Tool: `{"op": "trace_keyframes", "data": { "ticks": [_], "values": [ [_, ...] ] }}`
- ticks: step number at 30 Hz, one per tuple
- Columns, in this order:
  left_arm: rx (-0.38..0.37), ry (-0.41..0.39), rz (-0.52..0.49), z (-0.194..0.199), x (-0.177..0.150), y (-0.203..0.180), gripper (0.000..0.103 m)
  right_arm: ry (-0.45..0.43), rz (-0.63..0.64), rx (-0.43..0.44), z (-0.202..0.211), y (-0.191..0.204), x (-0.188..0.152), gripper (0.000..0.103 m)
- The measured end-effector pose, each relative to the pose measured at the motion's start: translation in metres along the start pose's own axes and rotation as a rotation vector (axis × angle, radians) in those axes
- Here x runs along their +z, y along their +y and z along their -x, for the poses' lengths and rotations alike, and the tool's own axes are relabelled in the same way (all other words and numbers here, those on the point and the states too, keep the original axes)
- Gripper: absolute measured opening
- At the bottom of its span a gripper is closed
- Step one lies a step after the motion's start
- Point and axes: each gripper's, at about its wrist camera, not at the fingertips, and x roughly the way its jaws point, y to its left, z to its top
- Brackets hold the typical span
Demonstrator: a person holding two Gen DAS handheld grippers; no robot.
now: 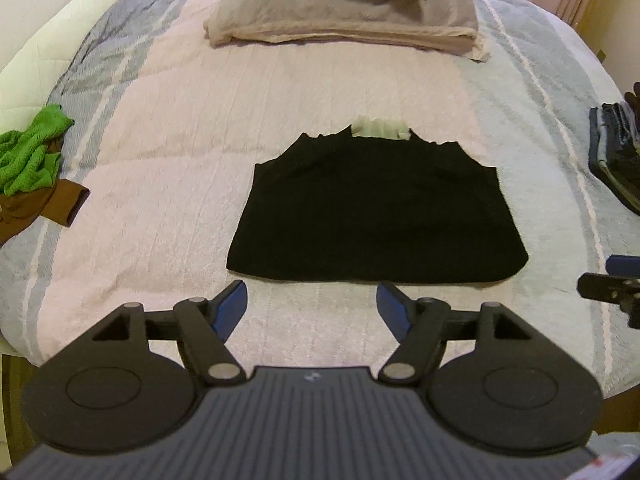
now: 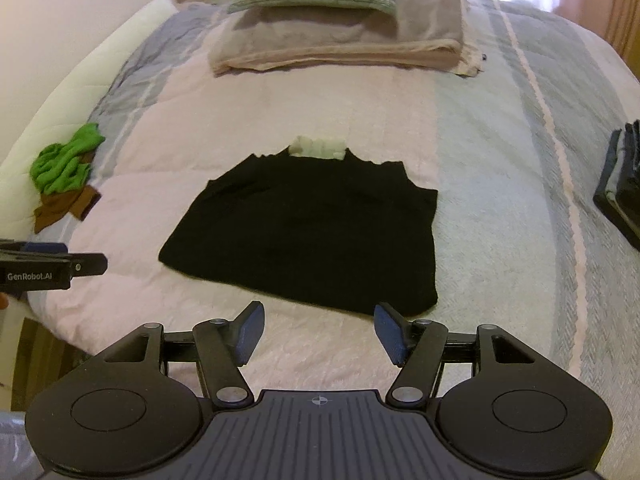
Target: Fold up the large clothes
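Both claws, left [image 1: 311,307] and right [image 2: 319,328], hang spread and empty, tilted down over one folded black garment [image 1: 376,216] on the bed [image 1: 168,128].

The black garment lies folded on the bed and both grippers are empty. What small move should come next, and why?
Probably carry the black garment to the folded stack at the bed's right edge: it lies flat and compact, and both the left gripper and right gripper hang open above its near edge.
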Motion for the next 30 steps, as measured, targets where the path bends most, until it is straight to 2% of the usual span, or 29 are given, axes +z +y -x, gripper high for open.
{"op": "trace_keyframes", "data": {
  "ticks": [13, 17, 19, 24, 28, 30],
  "values": [
    [0.021, -0.008, 0.003, 0.009, -0.007, -0.011, 0.069, -0.012, 0.033, 0.017, 0.001, -0.007, 0.0, 0.058],
    [-0.014, -0.024, 0.033, 0.006, -0.009, 0.0, 0.073, -0.037, 0.033, 0.076, -0.003, -0.019, 0.004, 0.058],
    [-0.045, -0.034, 0.061, 0.001, -0.01, 0.013, 0.076, -0.036, -0.038, 0.103, -0.013, -0.037, 0.005, 0.058],
    [-0.089, -0.011, 0.113, -0.041, -0.011, 0.05, 0.077, 0.001, -0.188, 0.11, -0.056, -0.086, 0.0, 0.058],
    [-0.171, 0.027, 0.165, -0.09, -0.004, 0.081, 0.076, -0.004, -0.294, 0.08, -0.096, -0.122, -0.001, 0.058],
    [-0.213, 0.03, 0.175, -0.119, 0.002, 0.093, 0.075, -0.025, -0.3, 0.049, -0.116, -0.138, 0.002, 0.058]
  ]
}}
